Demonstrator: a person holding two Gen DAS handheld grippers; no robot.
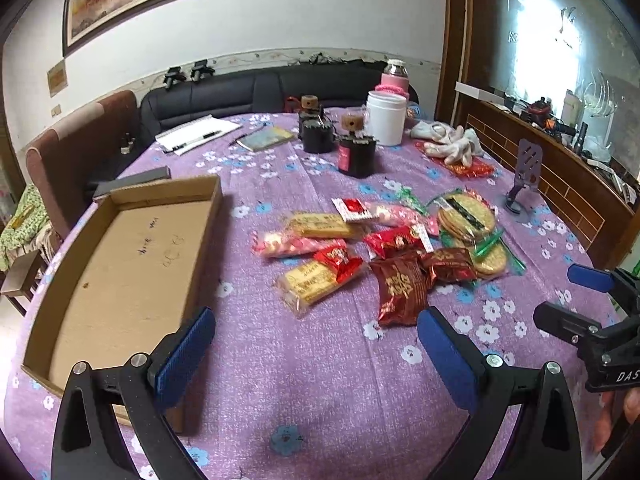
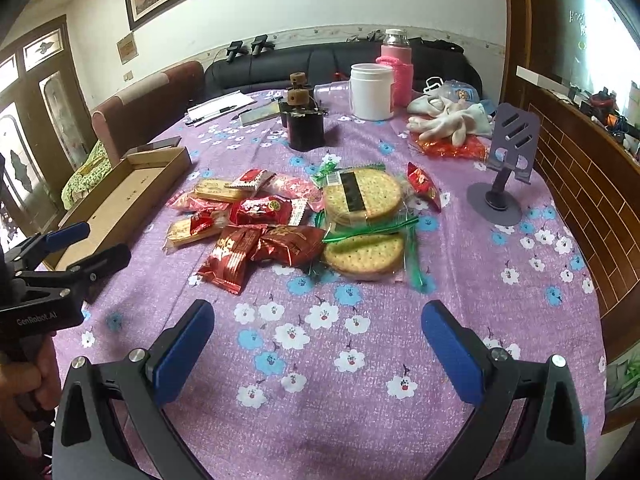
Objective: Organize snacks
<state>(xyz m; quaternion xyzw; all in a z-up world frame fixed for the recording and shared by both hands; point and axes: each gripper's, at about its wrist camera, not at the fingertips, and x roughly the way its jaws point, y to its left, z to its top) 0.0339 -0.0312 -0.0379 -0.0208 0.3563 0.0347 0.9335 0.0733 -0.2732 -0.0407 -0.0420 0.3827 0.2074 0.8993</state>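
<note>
A pile of wrapped snacks lies mid-table on the purple flowered cloth. It holds dark red packets (image 1: pixel 400 288) (image 2: pixel 230 256), yellow wafer packs (image 1: pixel 308 280) (image 2: pixel 212 190), pink packets (image 1: pixel 288 244) and round crackers in clear bags (image 1: pixel 466 216) (image 2: pixel 362 196). An empty cardboard tray (image 1: pixel 120 272) (image 2: pixel 120 196) sits left of the pile. My left gripper (image 1: pixel 316 340) (image 2: pixel 90 248) hovers open just short of the pile, beside the tray's near corner. My right gripper (image 2: pixel 320 340) (image 1: pixel 568 296) is open too, over bare cloth in front of the crackers. Neither holds anything.
Behind the snacks stand dark tins (image 1: pixel 356 156), a white jar (image 1: pixel 386 118) and a pink-sleeved bottle (image 1: pixel 394 78). White gloves (image 2: pixel 448 120) and a purple phone stand (image 2: pixel 508 168) occupy the right side. A notepad with pens (image 1: pixel 192 134) lies far left. A sofa runs behind the table.
</note>
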